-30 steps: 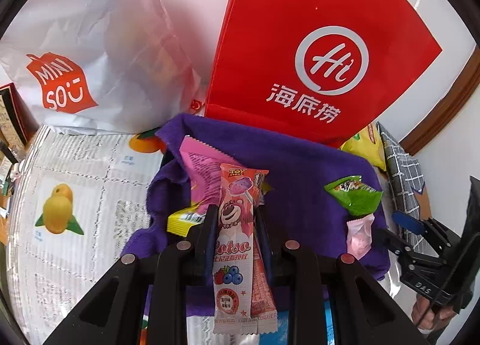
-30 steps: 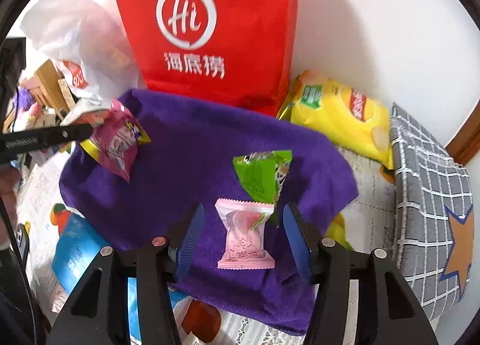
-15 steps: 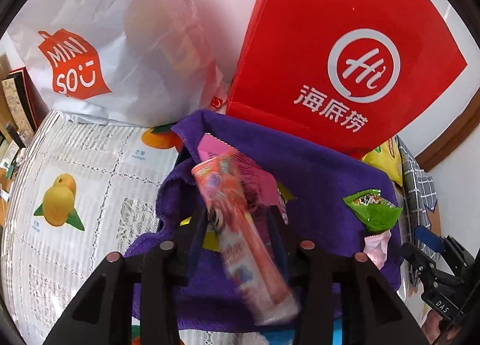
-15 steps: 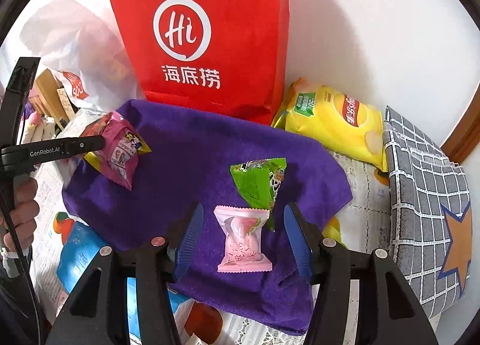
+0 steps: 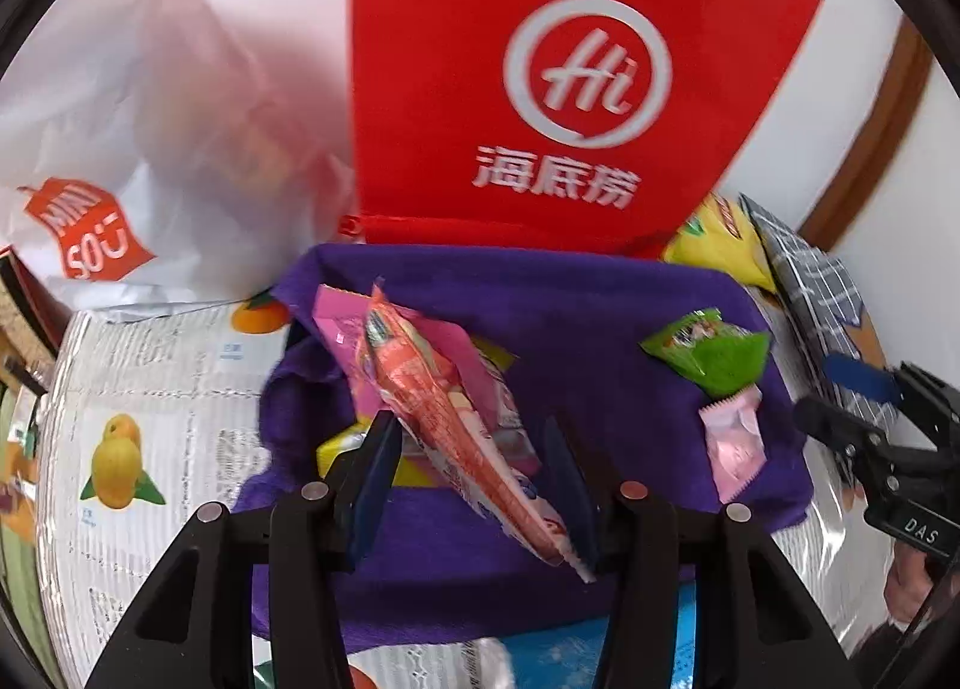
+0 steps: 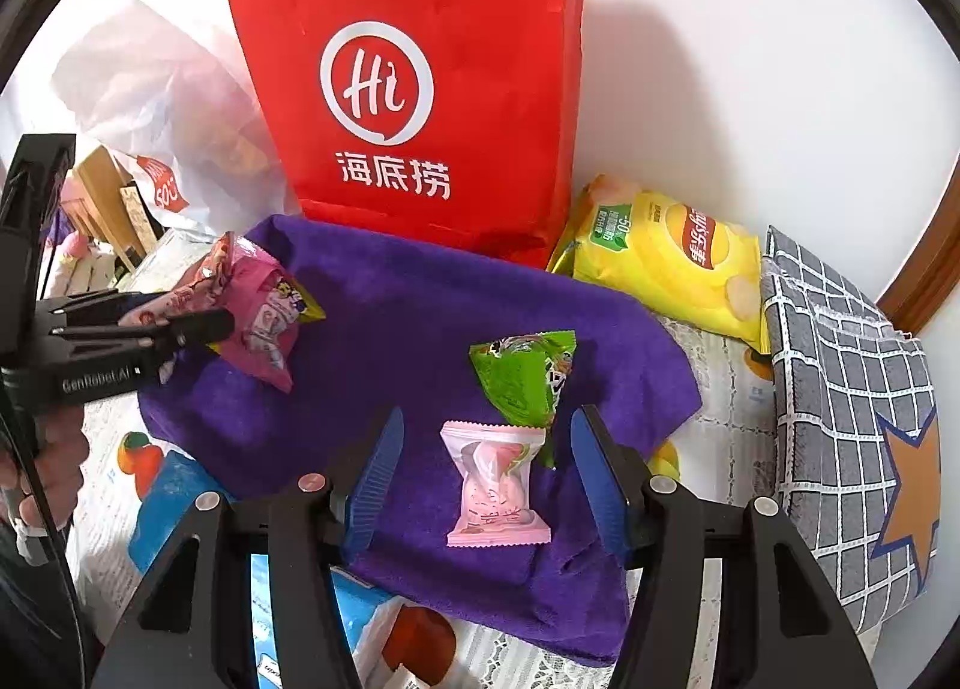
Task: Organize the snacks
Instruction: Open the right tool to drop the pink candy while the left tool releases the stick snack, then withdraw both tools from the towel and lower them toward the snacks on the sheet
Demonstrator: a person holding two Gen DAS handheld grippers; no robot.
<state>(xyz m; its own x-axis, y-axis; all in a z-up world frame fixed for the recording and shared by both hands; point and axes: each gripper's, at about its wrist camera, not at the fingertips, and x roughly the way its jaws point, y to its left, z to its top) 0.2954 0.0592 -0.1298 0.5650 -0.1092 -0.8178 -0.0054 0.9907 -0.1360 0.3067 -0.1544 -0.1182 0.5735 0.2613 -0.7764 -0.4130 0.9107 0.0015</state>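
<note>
On the purple towel (image 5: 600,329), in the left wrist view, the left gripper (image 5: 474,467) is opening its jaws over a pile of snacks near the towel's left edge. A long orange-pink snack stick (image 5: 444,419) is lying slantwise between the spread fingers, blurred, its lower end touching the right finger; whether the left pad is touching it cannot be told. Under the stick, a pink packet (image 5: 420,341) and a yellow packet (image 5: 342,449) are resting on the towel. Toward the towel's right edge, a green packet (image 5: 714,353) is lying just above a pale pink candy (image 5: 735,449), with the right gripper (image 5: 852,407) reaching in from the right side. A red paper bag (image 5: 540,59) and a white plastic bag (image 5: 150,119) are standing behind the towel's far edge.

On the same towel (image 6: 420,317), in the right wrist view, the right gripper (image 6: 480,485) is hovering with its jaws opening, fingers spread on either side of the pale pink candy (image 6: 495,485) without touching it. The candy is lying flat near the towel's near right corner, with the green packet (image 6: 525,377) touching its upper right corner. At the towel's left edge, the left gripper (image 6: 198,323) is sitting at the heap of pink packets (image 6: 264,317). A yellow chip bag (image 6: 672,263) is lying beyond the towel's far right corner, beside a grey checked cloth (image 6: 840,377) and the red paper bag (image 6: 420,89).
</note>
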